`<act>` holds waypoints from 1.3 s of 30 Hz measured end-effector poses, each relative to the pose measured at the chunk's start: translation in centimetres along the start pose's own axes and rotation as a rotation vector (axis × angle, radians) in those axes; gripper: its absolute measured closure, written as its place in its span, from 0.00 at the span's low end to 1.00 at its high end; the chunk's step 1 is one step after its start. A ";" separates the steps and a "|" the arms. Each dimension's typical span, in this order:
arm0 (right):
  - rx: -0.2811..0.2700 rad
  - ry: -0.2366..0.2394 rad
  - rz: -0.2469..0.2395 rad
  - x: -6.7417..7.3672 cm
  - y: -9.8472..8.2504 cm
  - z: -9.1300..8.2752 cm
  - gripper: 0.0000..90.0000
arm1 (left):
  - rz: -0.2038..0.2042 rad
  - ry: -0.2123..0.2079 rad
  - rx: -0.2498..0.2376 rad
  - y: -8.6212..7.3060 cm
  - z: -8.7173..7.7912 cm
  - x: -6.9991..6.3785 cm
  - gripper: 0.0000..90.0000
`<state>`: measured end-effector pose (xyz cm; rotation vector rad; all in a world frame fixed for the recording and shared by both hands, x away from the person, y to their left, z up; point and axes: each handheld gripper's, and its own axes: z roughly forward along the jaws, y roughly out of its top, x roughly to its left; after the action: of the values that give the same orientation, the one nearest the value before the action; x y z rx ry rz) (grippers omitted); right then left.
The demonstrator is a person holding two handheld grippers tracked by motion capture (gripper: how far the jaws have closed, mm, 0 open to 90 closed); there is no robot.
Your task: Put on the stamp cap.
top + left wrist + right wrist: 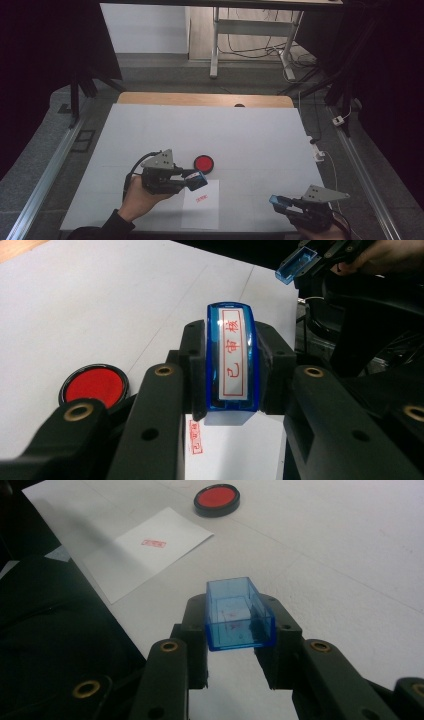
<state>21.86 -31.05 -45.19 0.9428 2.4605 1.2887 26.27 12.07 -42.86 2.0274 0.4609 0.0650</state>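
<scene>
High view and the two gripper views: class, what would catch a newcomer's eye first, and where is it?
The red ink pad glows on the white table, just beyond the sheet of paper that bears a small red stamp mark. Beside it, the left gripper clamps a blue stamp with red characters on its face, while the right gripper, near the table's front right, holds the clear blue cap.

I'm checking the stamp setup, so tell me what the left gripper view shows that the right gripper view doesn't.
The left gripper view alone shows the blue stamp clamped between the left gripper jaws, its label of red characters facing the camera, with the right gripper farther off.

The right gripper view alone looks into the empty blue cap, open side up, gripped at the jaw tips.

Both show the red ink pad, the white paper with its red stamp mark, and the white table.
</scene>
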 end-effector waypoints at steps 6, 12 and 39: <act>-0.018 0.041 -0.027 0.5 0.7 0.4 0.75 | 0.004 -0.005 -0.005 0.0 0.0 0.0 0.77; -0.030 0.078 -0.059 1.1 1.4 1.0 0.75 | 0.011 -0.003 -0.005 0.0 0.0 0.0 0.77; -0.044 0.244 -0.139 3.4 4.1 5.1 0.75 | 0.056 -0.024 -0.006 0.1 0.0 -0.1 0.77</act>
<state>23.37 -23.88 -44.60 0.6237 2.6094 1.4794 26.19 11.99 -42.76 2.0332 0.3880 0.0757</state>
